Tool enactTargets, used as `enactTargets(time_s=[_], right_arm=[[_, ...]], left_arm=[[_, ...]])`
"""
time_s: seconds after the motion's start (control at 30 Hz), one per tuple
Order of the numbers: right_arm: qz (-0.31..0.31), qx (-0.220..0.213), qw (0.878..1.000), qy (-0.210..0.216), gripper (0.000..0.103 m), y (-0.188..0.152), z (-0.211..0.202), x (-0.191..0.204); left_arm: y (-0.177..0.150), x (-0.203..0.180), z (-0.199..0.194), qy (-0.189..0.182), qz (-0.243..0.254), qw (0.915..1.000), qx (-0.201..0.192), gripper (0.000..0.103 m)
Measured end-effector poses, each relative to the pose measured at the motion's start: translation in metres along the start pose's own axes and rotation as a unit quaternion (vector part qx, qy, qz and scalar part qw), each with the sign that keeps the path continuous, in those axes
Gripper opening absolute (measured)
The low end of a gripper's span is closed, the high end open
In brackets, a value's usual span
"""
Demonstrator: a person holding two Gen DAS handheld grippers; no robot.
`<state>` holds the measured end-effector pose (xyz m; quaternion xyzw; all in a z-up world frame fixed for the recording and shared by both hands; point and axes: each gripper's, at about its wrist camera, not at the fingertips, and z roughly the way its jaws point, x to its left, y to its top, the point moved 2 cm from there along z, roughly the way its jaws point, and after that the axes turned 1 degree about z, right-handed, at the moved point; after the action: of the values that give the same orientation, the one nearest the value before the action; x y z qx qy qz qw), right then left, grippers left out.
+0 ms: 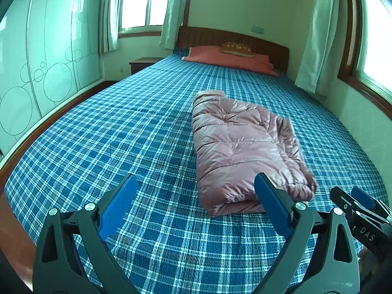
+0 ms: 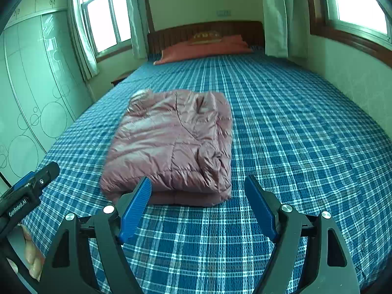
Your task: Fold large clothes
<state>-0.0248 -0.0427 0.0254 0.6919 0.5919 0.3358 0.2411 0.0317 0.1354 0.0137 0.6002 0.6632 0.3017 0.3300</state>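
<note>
Frosted glass with etched circles covers the wardrobe doors (image 1: 36,73) at the far left, with a dark wooden nightstand (image 1: 143,63) beyond them under the window. Right of these spreads the blue plaid bedspread (image 1: 122,122), reaching back to a salmon pillow (image 1: 227,57) against the brown headboard (image 1: 220,36).

In the left wrist view, the left gripper (image 1: 197,196) hangs just above the near part of the bedspread, its blue pads spread wide with nothing between them. The pink quilted jacket (image 1: 242,147) lies folded into a compact rectangle on the bed, just right of the middle; its near edge sits beside the right-hand pad. At the far right edge the right gripper (image 1: 362,203) shows in part.

In the right wrist view, the left gripper (image 2: 31,183) enters at the left border, then comes the jacket (image 2: 171,144), left of centre. The right gripper (image 2: 198,188) hovers over the bedspread (image 2: 294,134), pads wide apart and empty, the left-hand pad just in front of the jacket's near edge.
</note>
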Motion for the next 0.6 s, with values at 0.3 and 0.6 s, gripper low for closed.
enactTargets(time_s=[0.3, 0.6], right_arm=[[-0.007, -0.021, 1.0, -0.004, 0.08, 0.003, -0.018, 0.006], [-0.01, -0.026, 1.0, -0.001, 0.081, 0.001, -0.022, 0.007]], left_arm=[[0.001, -0.012, -0.022, 0.0, 0.017, 0.9997, -0.019, 0.099], [-0.004, -0.017, -0.031, 0.007, 0.024, 0.9993, -0.026, 0.099]])
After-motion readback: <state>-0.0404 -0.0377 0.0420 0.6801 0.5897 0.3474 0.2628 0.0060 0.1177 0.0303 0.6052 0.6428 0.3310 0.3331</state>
